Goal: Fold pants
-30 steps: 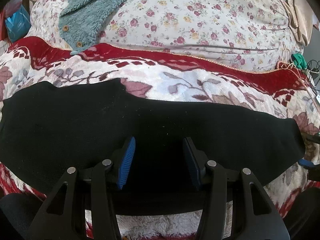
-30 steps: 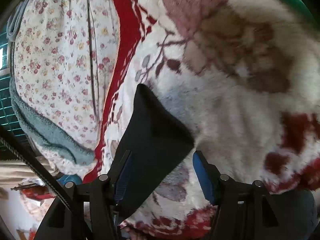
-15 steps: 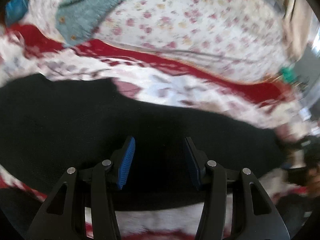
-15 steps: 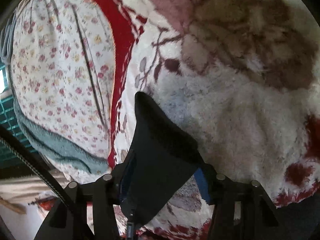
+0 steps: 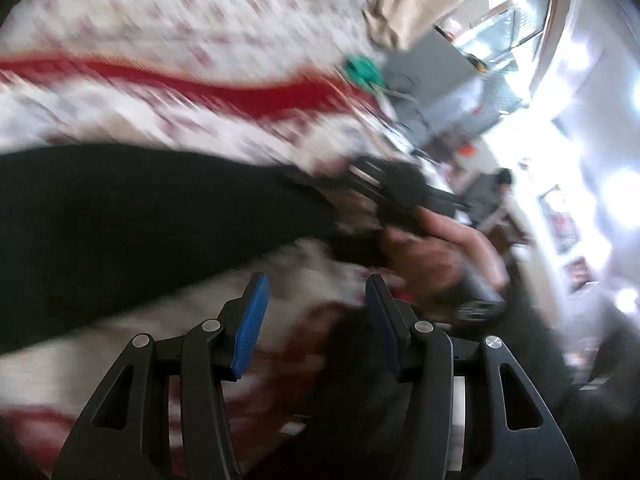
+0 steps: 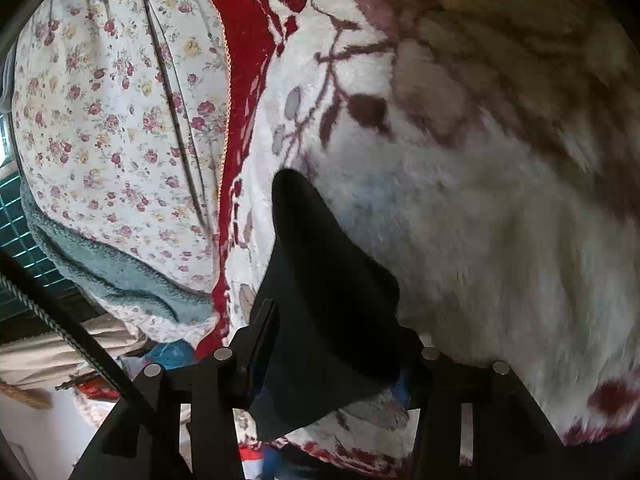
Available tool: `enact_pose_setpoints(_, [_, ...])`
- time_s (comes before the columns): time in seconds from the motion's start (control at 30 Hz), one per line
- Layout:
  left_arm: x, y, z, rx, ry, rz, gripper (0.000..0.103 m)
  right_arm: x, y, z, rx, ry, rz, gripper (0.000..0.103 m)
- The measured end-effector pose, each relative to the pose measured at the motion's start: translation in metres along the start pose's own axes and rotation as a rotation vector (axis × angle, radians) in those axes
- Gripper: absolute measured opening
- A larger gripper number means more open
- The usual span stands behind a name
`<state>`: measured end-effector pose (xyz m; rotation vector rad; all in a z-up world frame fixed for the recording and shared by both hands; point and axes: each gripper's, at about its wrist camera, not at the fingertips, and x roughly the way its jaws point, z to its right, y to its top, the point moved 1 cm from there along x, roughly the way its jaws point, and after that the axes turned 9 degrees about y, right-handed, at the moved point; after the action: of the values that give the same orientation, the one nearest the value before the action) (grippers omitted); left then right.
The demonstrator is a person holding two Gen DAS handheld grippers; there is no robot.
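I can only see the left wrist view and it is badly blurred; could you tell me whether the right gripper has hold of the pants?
Observer: Yes, in the right wrist view the right gripper is shut on one end of the black pants.
Operator: Thank you. What lies under that end?
Observer: The plush white and red blanket; a point of the fabric pokes out past the fingers over it.

My left wrist view is heavily motion-blurred; daylight from the window (image 5: 516,16) at 1 o'clock blows out the right side. My right wrist view is evenly lit, sharp centrally, smeared toward 3 o'clock. Fisheye bending marks both rims.
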<state>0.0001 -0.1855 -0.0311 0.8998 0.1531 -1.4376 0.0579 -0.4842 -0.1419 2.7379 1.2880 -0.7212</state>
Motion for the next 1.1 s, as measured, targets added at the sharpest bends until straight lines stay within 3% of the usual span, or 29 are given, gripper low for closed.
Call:
enact_pose_setpoints(0.1, [0.030,0.014,0.007,-0.065,-0.039,-0.070,0.049,0.003,0.010,-0.005,-0.064,0.016,-0.077,0.049])
enact_pose_setpoints(0.23, [0.073,0.028,-0.003,-0.243,-0.130,-0.193,0.049,-0.001,0.015,-0.020,-0.210,0.022,-0.109,0.049])
enact_pose_setpoints(0.4, [0.101,0.042,-0.003,-0.346,-0.165,-0.253,0.049,0.015,0.032,-0.019,-0.232,0.065,-0.168,0.049])
enact_pose_setpoints(0.57, [0.113,0.046,-0.015,-0.471,-0.118,-0.202,0.059,0.020,0.047,-0.021,-0.235,0.146,-0.190,0.049])
enact_pose_setpoints(0.8, [0.128,0.034,-0.007,-0.534,-0.087,-0.224,0.063,0.020,0.051,-0.015,-0.228,0.213,-0.197,0.049])
enact_pose_setpoints(1.1, [0.115,0.020,-0.006,-0.570,-0.026,-0.001,0.066,0.013,0.047,-0.011,-0.163,0.337,-0.216,0.051])
